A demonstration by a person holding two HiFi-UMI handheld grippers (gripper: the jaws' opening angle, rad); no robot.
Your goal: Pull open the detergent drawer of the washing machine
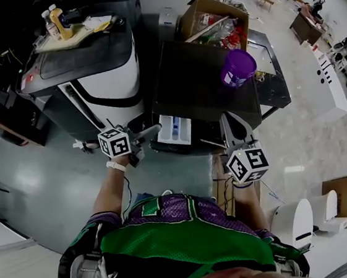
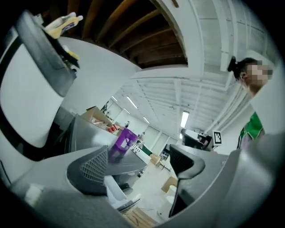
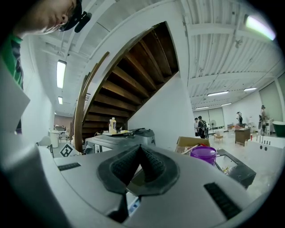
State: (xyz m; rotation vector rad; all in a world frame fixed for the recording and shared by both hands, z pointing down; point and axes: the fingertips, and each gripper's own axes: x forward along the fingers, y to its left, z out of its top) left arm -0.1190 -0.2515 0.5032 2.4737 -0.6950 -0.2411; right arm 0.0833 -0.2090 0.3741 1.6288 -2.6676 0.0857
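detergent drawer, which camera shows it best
The head view: it looks down on the detergent drawer, standing out of the washing machine, white with a blue compartment. The left gripper view catches only what looks like its white corner beside one jaw; the right gripper view only a white-and-blue sliver under its shut jaws.

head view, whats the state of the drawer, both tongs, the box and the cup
detergent drawer: pulled out, open
left tongs: open, empty
right tongs: shut, nothing between
cardboard box: flaps open
purple cup: upright
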